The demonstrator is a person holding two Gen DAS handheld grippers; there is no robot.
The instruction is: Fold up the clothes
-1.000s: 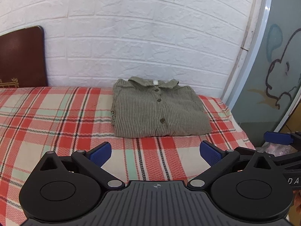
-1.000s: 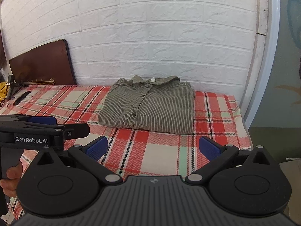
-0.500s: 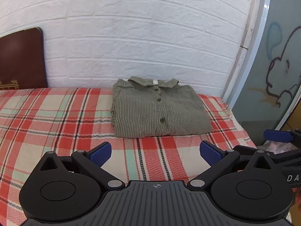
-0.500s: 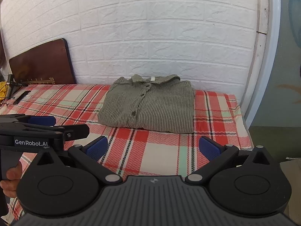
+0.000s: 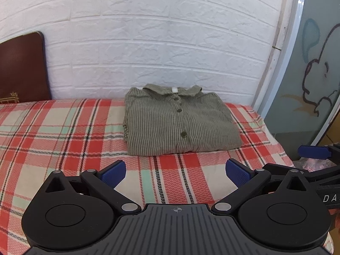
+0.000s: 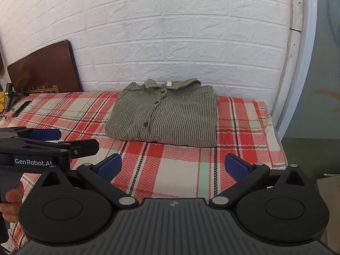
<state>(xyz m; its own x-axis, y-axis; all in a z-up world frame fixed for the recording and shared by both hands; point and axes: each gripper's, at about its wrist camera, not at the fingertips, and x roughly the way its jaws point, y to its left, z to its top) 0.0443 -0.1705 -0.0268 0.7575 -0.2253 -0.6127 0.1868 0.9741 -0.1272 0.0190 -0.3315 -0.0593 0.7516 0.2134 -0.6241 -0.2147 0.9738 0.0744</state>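
The left gripper (image 5: 175, 173) and right gripper (image 6: 173, 167) hover above the plaid bedsheet (image 5: 63, 131), fingers spread wide apart, holding nothing. Beyond them the olive striped button-up shirt (image 5: 179, 123) lies folded flat, collar toward the white brick wall (image 5: 159, 48). A brown board (image 6: 44, 68) leans there at left.

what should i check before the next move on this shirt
1. Shirt folded into a neat rectangle, collar toward the wall: ok.
2. Shirt lying fully on the plaid cover, not over the edge: ok.
3. Left claw open and empty: ok.
4. Right claw open and empty: ok.
5. Both claws apart from the shirt: ok.
6. Sleeves tucked evenly underneath: cannot tell, hidden.
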